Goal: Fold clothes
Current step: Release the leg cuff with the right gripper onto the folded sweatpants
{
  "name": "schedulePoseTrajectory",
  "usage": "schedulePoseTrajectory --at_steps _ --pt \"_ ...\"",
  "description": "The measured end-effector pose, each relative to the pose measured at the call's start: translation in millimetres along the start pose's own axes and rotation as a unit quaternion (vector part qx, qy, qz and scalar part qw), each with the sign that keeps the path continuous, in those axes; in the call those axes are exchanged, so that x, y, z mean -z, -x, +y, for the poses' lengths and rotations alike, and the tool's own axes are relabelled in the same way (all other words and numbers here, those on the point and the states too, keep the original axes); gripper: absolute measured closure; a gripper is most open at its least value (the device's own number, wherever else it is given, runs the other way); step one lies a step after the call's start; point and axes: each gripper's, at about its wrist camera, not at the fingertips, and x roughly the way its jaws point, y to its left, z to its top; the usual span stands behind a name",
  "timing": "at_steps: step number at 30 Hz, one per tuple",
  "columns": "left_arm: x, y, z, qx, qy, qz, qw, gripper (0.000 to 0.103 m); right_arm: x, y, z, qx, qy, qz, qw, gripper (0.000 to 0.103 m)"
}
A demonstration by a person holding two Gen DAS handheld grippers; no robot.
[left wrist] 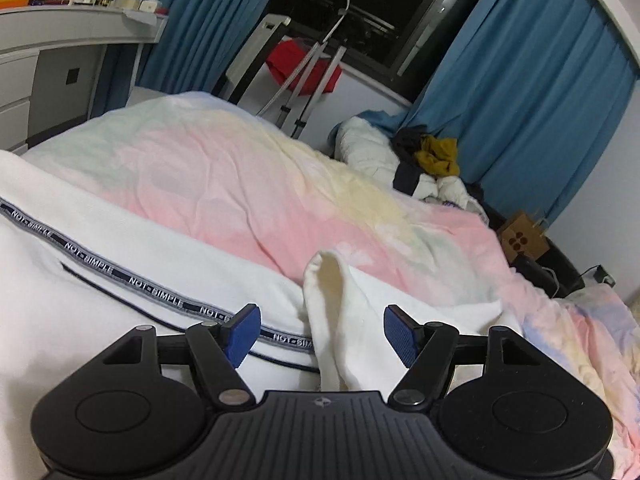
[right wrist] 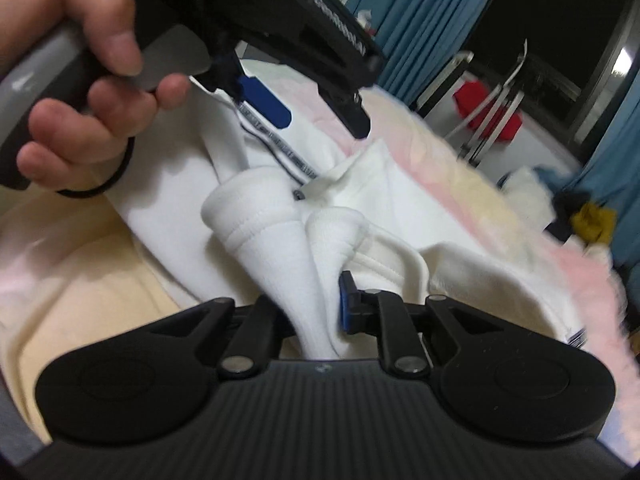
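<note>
A white garment with a dark "NOT-SIMPLE" printed stripe lies on the bed. My left gripper is open, its blue pads either side of a raised white fold without pinching it. In the right wrist view my right gripper is shut on a bunched white cuff of the garment. The left gripper shows there above the garment, held by a hand, its jaws apart.
A pastel pink and yellow blanket covers the bed. A pile of white, dark and mustard clothes lies at the far side. A white desk, blue curtains, a red item on a rack and a cardboard box stand around.
</note>
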Motion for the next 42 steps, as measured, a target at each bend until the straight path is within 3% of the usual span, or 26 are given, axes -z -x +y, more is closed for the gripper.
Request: schedulePoseTrajectory --at_steps 2,4,6,9,11,15,17,19,21,23,25,26,28,33,35,38,42 --pt "-3 8 -1 0.008 0.001 -0.019 0.9998 0.033 -4 8 -4 0.005 -0.011 -0.012 1.0 0.08" --pt "-5 16 -2 0.017 0.002 -0.039 0.9991 0.031 -6 19 -14 -0.01 -0.044 -0.027 0.999 0.065" --pt "-8 26 -4 0.028 0.003 -0.064 0.9976 0.028 -7 33 -27 -0.034 -0.082 -0.045 0.995 0.045" --pt "-8 33 -9 0.048 0.002 -0.078 0.9958 0.026 -8 55 -51 -0.077 -0.144 -0.077 0.984 0.032" --pt "-7 35 -13 0.058 -0.006 -0.079 0.9951 0.026 -8 70 -74 -0.098 -0.193 -0.106 0.971 0.032" --pt "0 30 -32 0.074 -0.051 -0.061 0.9941 0.026 7 91 -135 -0.1 -0.319 -0.143 0.932 0.032" --pt "6 26 -45 0.084 -0.086 -0.042 0.9918 0.026 24 89 -166 -0.071 -0.376 -0.124 0.915 0.032" --pt "14 18 -57 0.091 -0.123 -0.022 0.988 0.026 48 75 -198 -0.028 -0.435 -0.074 0.897 0.031" --pt "24 11 -68 0.098 -0.156 -0.004 0.9829 0.026 77 61 -222 -0.011 -0.499 -0.032 0.866 0.03" --pt "32 2 -73 0.091 -0.178 0.014 0.9797 0.027 108 50 -243 -0.006 -0.567 -0.001 0.824 0.03" --pt "40 -6 -78 0.082 -0.199 0.032 0.976 0.029 137 42 -253 -0.027 -0.646 0.009 0.763 0.03" --pt "43 -10 -79 0.079 -0.206 0.04 0.9746 0.029 147 38 -252 -0.045 -0.672 0.01 0.739 0.03" --pt "47 -17 -79 0.078 -0.213 0.052 0.9724 0.029 157 31 -242 -0.088 -0.7 0.014 0.709 0.03" --pt "57 -22 -76 0.071 -0.238 0.076 0.9656 0.03 146 3 -218 -0.152 -0.694 0.025 0.703 0.03" --pt "59 -21 -75 0.067 -0.243 0.08 0.9643 0.032 143 2 -217 -0.179 -0.7 0.0 0.691 0.03" --pt "60 -21 -73 0.067 -0.239 0.08 0.9655 0.033 128 -4 -226 -0.207 -0.697 -0.038 0.686 0.03" --pt "60 -23 -70 0.073 -0.224 0.082 0.9685 0.037 98 -22 -242 -0.228 -0.676 -0.091 0.695 0.03"
